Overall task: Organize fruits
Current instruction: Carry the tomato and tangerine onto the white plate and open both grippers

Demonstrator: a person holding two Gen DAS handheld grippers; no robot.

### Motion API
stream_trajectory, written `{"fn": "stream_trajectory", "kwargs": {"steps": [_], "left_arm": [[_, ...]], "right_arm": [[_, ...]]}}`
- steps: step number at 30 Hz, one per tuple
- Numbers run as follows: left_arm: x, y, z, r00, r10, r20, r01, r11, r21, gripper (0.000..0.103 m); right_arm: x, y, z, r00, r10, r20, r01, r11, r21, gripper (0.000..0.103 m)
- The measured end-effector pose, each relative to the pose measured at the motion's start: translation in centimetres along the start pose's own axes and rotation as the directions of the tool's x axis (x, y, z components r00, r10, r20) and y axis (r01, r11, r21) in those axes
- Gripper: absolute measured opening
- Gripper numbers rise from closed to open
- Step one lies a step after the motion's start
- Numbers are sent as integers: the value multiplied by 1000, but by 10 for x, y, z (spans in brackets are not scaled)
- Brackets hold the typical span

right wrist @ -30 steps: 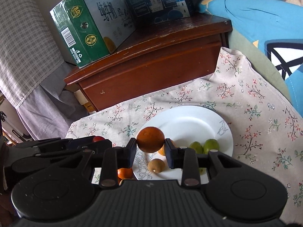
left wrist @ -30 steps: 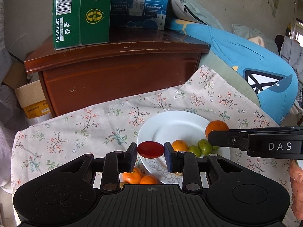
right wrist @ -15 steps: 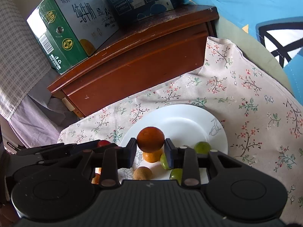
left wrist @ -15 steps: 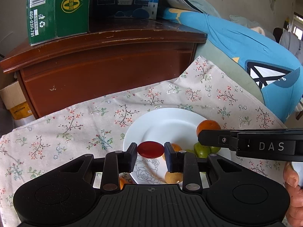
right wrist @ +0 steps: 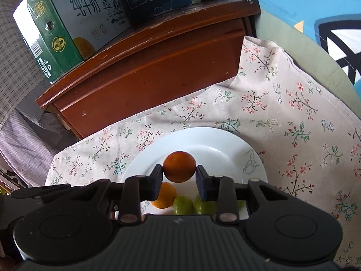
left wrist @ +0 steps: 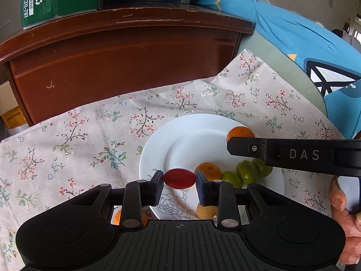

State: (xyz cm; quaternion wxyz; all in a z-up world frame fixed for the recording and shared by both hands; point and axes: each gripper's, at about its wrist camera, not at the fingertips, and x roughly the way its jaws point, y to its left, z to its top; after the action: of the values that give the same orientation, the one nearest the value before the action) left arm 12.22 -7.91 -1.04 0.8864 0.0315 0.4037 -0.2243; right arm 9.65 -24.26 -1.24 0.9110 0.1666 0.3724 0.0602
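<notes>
My left gripper point(left wrist: 179, 178) is shut on a small red fruit point(left wrist: 179, 178) and holds it over the near left part of a white plate point(left wrist: 194, 135). My right gripper point(right wrist: 179, 170) is shut on an orange point(right wrist: 179, 166) above the same plate point(right wrist: 225, 144); its finger crosses the left wrist view point(left wrist: 246, 145) with the orange point(left wrist: 240, 132) at its tip. On the plate lie another orange point(left wrist: 208, 169), green fruits point(left wrist: 247, 172) and a small brown fruit point(left wrist: 206, 211).
The plate sits on a floral cloth point(left wrist: 79, 140). Another orange fruit point(left wrist: 117, 216) lies on the cloth under my left gripper. A brown wooden cabinet point(left wrist: 126, 52) with a green carton point(right wrist: 56, 29) and a blue box stands behind. Blue bedding point(left wrist: 304, 40) is at the right.
Both grippers have moved forward over the plate with their fruits still held. The cabinet and boxes look closer and higher in both views.
</notes>
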Motion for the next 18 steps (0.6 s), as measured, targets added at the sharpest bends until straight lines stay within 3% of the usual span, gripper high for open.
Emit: {"fn": "stream_trajectory", "kwargs": {"steps": [6, 8, 10, 12, 15, 18], "left_arm": [[0, -2, 0, 1000, -2, 13, 2, 1000, -2, 31], [-3, -2, 2, 1000, 9, 22, -9, 1000, -12, 43], [-8, -2, 3, 999, 28, 44, -28, 999, -21, 63], [-15, -1, 7, 997, 46, 60, -44, 999, -21, 67], [-25, 3, 13, 995, 80, 57, -78, 997, -25, 80], [-37, 10, 14, 990, 125, 73, -123, 992, -26, 82]], "right_arm": [[5, -4, 0, 1000, -13, 6, 13, 1000, 12, 35], [4, -3, 1, 1000, -10, 8, 10, 1000, 15, 36], [2, -2, 1, 1000, -7, 13, 7, 1000, 15, 36], [0, -1, 2, 1000, -6, 16, 6, 1000, 14, 36], [-4, 2, 3, 1000, -2, 30, 1, 1000, 14, 39], [-11, 7, 3, 999, -3, 43, 3, 1000, 3, 40]]}}
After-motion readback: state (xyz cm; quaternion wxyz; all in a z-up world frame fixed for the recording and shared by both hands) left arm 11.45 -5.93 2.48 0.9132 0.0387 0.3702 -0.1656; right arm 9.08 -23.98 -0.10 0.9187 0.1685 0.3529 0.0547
